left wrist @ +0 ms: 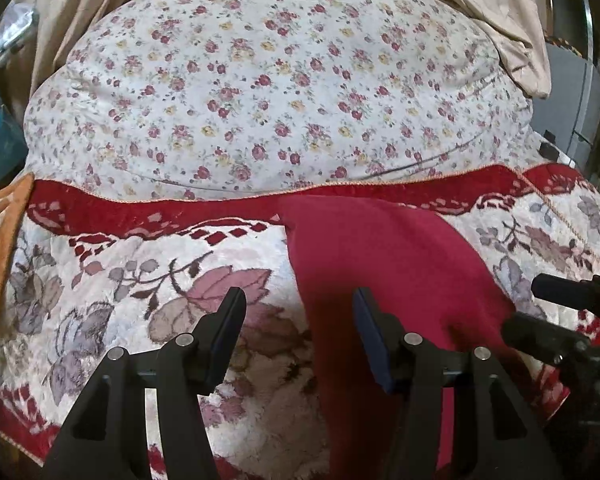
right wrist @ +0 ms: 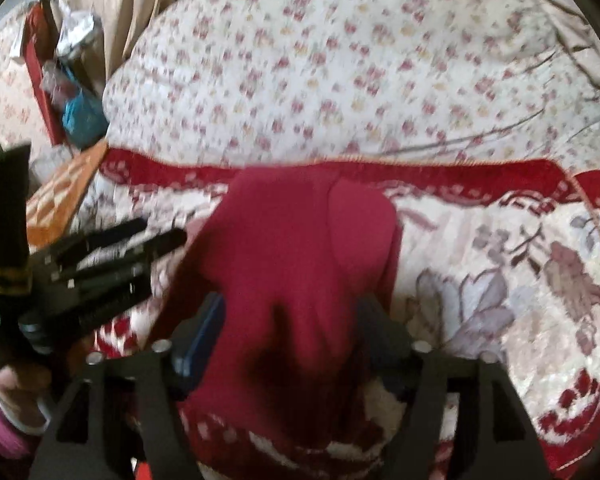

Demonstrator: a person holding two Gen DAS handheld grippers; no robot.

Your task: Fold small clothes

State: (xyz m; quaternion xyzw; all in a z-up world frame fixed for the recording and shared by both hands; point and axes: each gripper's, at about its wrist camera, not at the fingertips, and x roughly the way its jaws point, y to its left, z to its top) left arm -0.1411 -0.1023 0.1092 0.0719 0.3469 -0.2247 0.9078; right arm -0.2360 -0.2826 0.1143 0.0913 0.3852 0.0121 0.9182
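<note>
A dark red garment (left wrist: 384, 264) lies on a plush floral blanket (left wrist: 140, 280) with a red border. My left gripper (left wrist: 298, 320) is open and empty, its jaws wide apart over the garment's left edge, its right finger (left wrist: 370, 328) above the cloth. My right gripper (right wrist: 290, 328) is open, with the red garment (right wrist: 300, 248) lying between and over its fingers; the view is blurred. The left gripper also shows at the left in the right wrist view (right wrist: 100, 264). The right gripper shows at the right edge of the left wrist view (left wrist: 560, 312).
A white quilt with small roses (left wrist: 280, 80) is piled behind the blanket. An orange patterned cloth (left wrist: 0, 256) lies at the left. Beige curtains (left wrist: 500, 20) hang at the back. Clutter with a blue bag (right wrist: 80, 116) sits at the far left.
</note>
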